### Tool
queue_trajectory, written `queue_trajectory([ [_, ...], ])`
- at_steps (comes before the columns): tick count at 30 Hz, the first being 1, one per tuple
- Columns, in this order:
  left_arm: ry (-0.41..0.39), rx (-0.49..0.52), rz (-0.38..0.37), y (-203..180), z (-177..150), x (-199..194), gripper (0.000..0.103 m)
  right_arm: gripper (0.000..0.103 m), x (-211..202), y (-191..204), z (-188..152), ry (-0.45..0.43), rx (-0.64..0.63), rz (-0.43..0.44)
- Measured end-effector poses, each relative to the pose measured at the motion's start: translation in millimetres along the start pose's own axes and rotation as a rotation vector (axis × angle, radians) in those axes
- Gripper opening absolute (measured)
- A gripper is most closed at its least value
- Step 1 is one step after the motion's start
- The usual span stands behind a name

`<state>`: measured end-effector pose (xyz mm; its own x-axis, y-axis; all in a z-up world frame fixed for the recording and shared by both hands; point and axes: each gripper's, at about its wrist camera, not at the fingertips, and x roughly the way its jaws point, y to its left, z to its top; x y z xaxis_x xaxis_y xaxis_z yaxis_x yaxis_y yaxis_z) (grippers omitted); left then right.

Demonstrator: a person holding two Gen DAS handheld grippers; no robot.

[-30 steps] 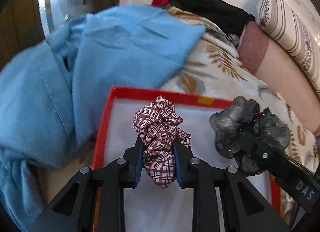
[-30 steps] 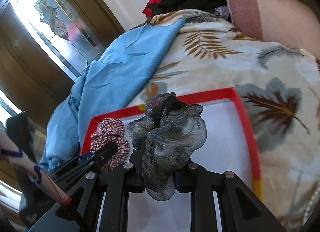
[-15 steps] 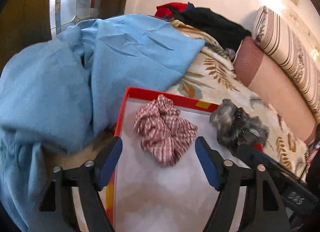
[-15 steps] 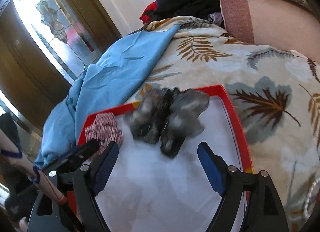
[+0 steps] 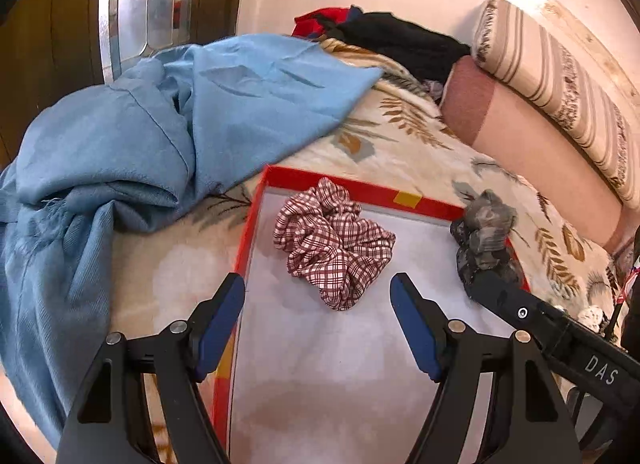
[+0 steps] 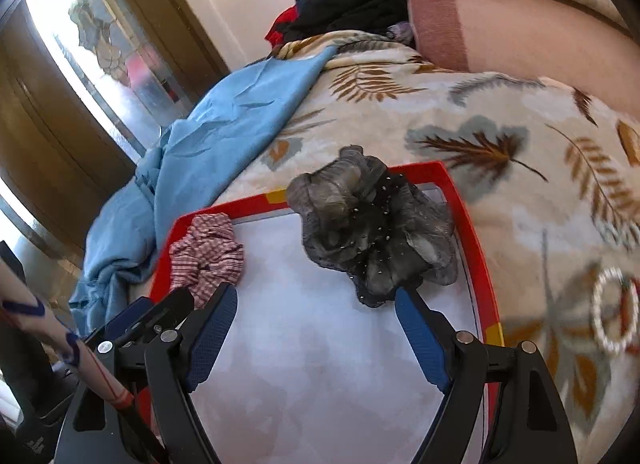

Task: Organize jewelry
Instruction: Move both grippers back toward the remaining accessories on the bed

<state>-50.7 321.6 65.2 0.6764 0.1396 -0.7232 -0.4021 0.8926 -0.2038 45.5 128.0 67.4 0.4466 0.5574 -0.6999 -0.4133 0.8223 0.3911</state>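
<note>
Your red-rimmed tray (image 5: pixel 256 219) holds two scrunchies on its white floor: a checked maroon scrunchie (image 5: pixel 334 242) near its left rim and a gauzy grey scrunchie (image 6: pixel 372 232) at its far right corner; your left gripper (image 5: pixel 318 324) and right gripper (image 6: pixel 316 332) tilt downward over the tray, both spread wide and empty; a beaded bracelet (image 6: pixel 614 310) lies on the leaf-print blanket (image 6: pixel 520 119).

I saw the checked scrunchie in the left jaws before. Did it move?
Yes. The checked scrunchie has dropped out of the left gripper and now lies on the white floor of the red tray, near its far left corner, beyond the open jaws.
</note>
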Motion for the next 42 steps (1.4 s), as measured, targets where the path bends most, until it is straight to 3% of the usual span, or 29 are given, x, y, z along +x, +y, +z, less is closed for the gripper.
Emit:
queue_trajectory([
  [8, -0.075, 0.003, -0.041, -22.7, -12.0, -52.4, 0.074, 0.085, -80.0, -14.0, -12.9, -0.112, 0.032, 0.025],
  [13, -0.097, 0.036, -0.073, -49.4, -38.0, -81.1, 0.074, 0.085, -132.4, -44.1, -41.5, -0.163, 0.049, 0.027],
  [24, -0.007, 0.277, -0.181, -157.3, -110.5, -101.3, 0.074, 0.085, -243.8, -179.1, -121.1, -0.268, 0.211, -0.185],
  [28, 0.035, 0.353, -0.201, -191.2, -133.3, -99.6, 0.075, 0.085, -264.9, -224.0, -145.6, -0.29, 0.28, -0.25],
  [32, 0.086, 0.402, -0.201, -213.7, -155.8, -90.0, 0.075, 0.085, -270.5, -255.8, -159.4, -0.297, 0.347, -0.249],
  [40, 0.182, 0.474, -0.169, -248.1, -191.9, -53.0, 0.075, 0.085, -267.2, -265.4, -163.8, -0.287, 0.366, -0.227],
  [42, 0.182, 0.49, -0.154, -252.1, -199.3, -47.7, 0.079, 0.085, -268.0, -268.7, -165.3, -0.282, 0.378, -0.218],
])
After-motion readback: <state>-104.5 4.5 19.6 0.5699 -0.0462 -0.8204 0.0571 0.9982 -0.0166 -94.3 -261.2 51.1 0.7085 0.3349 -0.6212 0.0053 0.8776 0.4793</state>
